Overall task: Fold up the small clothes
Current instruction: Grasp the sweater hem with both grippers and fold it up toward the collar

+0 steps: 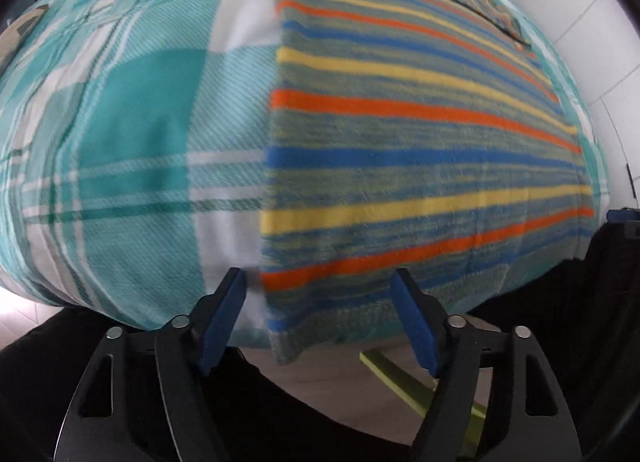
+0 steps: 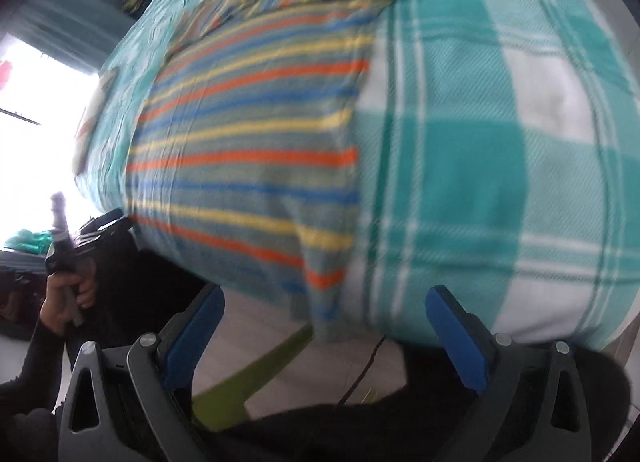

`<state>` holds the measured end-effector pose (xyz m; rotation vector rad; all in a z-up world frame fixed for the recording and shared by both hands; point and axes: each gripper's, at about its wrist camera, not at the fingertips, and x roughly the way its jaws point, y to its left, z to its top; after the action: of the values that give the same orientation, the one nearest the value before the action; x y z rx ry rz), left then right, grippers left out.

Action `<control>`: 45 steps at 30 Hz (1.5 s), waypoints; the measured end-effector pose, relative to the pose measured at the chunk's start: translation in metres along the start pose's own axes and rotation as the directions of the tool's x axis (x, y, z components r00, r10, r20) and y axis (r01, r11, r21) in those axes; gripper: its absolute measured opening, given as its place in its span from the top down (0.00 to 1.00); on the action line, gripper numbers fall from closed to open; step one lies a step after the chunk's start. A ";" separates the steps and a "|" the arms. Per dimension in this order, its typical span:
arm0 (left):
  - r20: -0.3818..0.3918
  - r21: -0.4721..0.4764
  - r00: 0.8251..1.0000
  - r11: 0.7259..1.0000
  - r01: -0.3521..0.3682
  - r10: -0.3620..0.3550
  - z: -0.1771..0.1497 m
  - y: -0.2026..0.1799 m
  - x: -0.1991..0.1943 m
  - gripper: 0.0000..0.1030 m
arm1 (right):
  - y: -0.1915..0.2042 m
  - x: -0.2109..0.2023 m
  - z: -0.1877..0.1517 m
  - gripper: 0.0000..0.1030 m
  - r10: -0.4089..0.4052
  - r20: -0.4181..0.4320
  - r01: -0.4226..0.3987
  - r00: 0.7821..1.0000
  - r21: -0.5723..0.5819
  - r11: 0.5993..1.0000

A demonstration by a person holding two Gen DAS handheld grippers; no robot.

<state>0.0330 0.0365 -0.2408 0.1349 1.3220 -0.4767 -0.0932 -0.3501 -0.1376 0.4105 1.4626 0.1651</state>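
- The left gripper (image 1: 318,286) is held with its jaws spread wide; its blue-padded fingers (image 1: 224,318) close on nothing.
- The right gripper (image 2: 324,302) is likewise spread wide, with nothing between its blue pads (image 2: 456,338).
- In the right wrist view, the person's left hand (image 2: 66,294), in a dark sleeve, grips a handle at the left edge of the frame.

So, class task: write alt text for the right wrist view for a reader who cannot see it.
A striped garment lies flat on a teal plaid bedspread, its near corner hanging over the edge. The open right tongs hover just short of that corner, empty.
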 end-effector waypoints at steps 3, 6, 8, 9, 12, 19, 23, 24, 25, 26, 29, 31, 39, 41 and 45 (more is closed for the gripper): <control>-0.018 0.046 0.998 0.997 -0.064 0.065 0.002 -0.017 0.010 0.41 | 0.004 0.040 -0.009 0.18 -0.004 -0.081 0.008 0.997 0.039 0.999; -0.046 0.079 0.990 0.989 -0.126 0.130 0.003 -0.019 0.013 0.94 | 0.002 0.072 -0.011 0.62 0.052 -0.116 -0.045 0.992 0.064 0.997; -0.050 0.047 0.994 0.995 -0.091 0.094 0.006 -0.011 0.008 0.95 | 0.000 0.073 -0.015 0.92 0.027 -0.089 -0.021 0.996 0.070 0.997; -0.050 0.031 0.996 0.997 -0.067 0.069 0.007 -0.006 0.003 0.96 | -0.002 0.067 -0.015 0.92 0.047 -0.075 -0.041 0.996 0.083 0.996; -0.040 -0.037 0.997 0.997 0.061 -0.062 0.017 0.006 -0.021 0.96 | -0.002 0.035 -0.015 0.92 0.070 -0.020 -0.069 0.997 0.067 0.995; 0.097 -0.109 0.962 0.958 0.264 -0.254 0.138 0.039 -0.074 0.96 | -0.021 -0.039 0.051 0.92 0.245 0.172 -0.264 0.954 0.104 0.959; 0.138 -0.075 0.973 0.977 0.197 -0.186 0.254 0.044 -0.063 0.96 | -0.037 -0.055 0.139 0.92 0.215 0.271 -0.250 0.938 0.101 0.963; 0.158 -0.082 0.973 0.979 0.185 -0.170 0.273 0.039 -0.059 0.95 | -0.041 -0.054 0.167 0.92 0.215 0.295 -0.257 0.931 0.114 0.960; 0.174 -0.090 0.971 0.979 0.180 -0.163 0.303 0.038 -0.050 0.95 | -0.049 -0.053 0.196 0.92 0.217 0.315 -0.268 0.924 0.128 0.955; 0.182 -0.099 0.972 0.980 0.171 -0.151 0.335 0.040 -0.039 0.93 | -0.055 -0.050 0.225 0.92 0.225 0.339 -0.283 0.913 0.133 0.950; 0.181 -0.262 0.983 0.962 0.080 -0.032 0.379 0.056 -0.009 0.69 | -0.068 -0.037 0.304 0.74 0.224 0.445 -0.308 0.867 0.125 0.943; 0.212 -0.334 0.977 0.938 0.094 -0.022 0.386 0.070 -0.011 0.54 | -0.084 -0.033 0.328 0.31 0.109 0.487 -0.236 0.867 0.207 0.950; 0.294 -0.032 0.942 0.983 0.180 -0.163 0.321 0.017 -0.017 0.42 | -0.016 -0.030 0.291 0.31 0.228 0.455 -0.203 0.861 -0.105 0.974; 0.203 0.038 0.965 0.986 0.163 -0.167 0.291 -0.001 0.007 0.59 | 0.000 -0.009 0.271 0.33 0.279 0.382 -0.220 0.881 -0.190 0.957; 0.086 0.133 0.996 0.990 -0.043 0.032 0.229 -0.003 0.032 0.95 | -0.014 0.052 0.218 0.60 0.002 0.195 0.032 0.981 -0.170 0.985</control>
<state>0.2428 -0.0572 -0.2124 0.2491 1.2028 -0.5348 0.1257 -0.3813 -0.1795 0.2664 1.2472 0.2311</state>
